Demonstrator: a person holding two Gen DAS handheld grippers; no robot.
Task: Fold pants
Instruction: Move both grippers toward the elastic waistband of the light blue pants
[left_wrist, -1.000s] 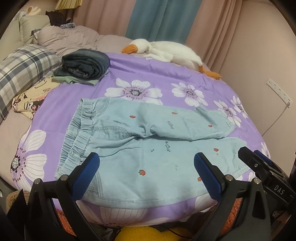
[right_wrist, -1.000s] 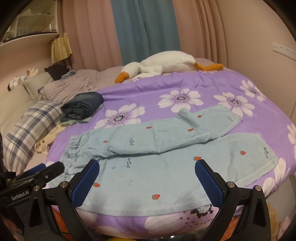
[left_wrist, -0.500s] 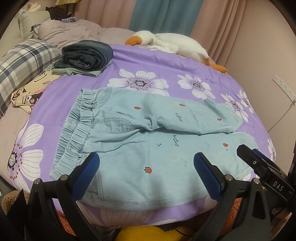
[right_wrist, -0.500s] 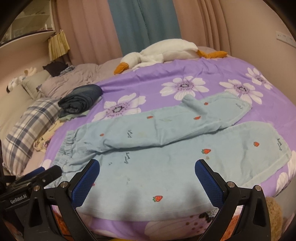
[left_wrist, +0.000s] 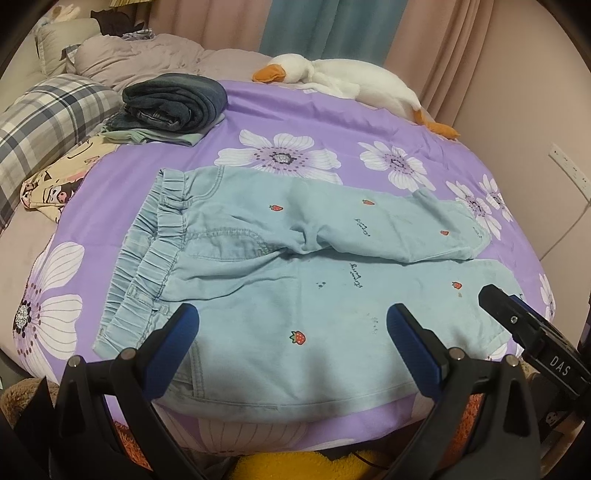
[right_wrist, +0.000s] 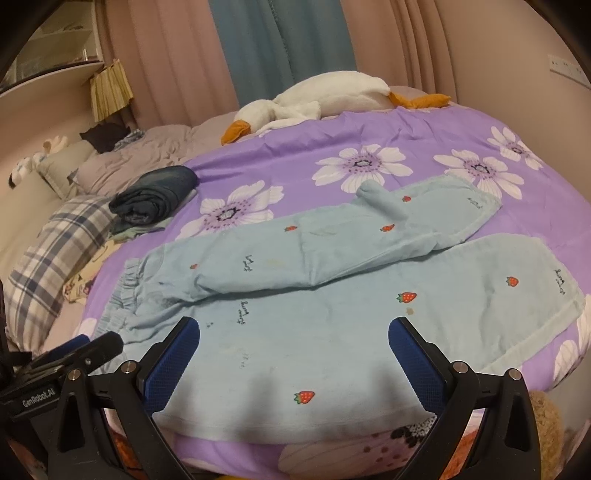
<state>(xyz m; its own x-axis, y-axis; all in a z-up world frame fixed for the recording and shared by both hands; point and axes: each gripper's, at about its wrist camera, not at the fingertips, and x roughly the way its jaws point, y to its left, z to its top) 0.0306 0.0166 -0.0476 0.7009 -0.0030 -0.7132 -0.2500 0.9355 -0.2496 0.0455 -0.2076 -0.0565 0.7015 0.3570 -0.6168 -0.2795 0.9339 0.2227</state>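
Observation:
Light blue pants (left_wrist: 280, 273) with small strawberry prints lie spread on the purple flowered bedspread (left_wrist: 317, 122), waistband to the left, legs running right. The far leg crosses slightly over the near leg, its cuff partly turned up. My left gripper (left_wrist: 291, 332) hovers open over the near edge by the waistband side, holding nothing. In the right wrist view the same pants (right_wrist: 332, 295) fill the middle, and my right gripper (right_wrist: 293, 343) hangs open above the near leg. The other gripper's tip shows at each frame's edge.
A folded stack of dark jeans over green cloth (left_wrist: 173, 107) sits at the back left. A white plush goose (left_wrist: 347, 81) lies along the far edge. A plaid pillow (left_wrist: 44, 114) and a cartoon-print cloth (left_wrist: 62, 177) are at the left. Curtains hang behind.
Both grippers have moved forward and lower toward the pants, which now look larger in both views. The pants themselves have not shifted.

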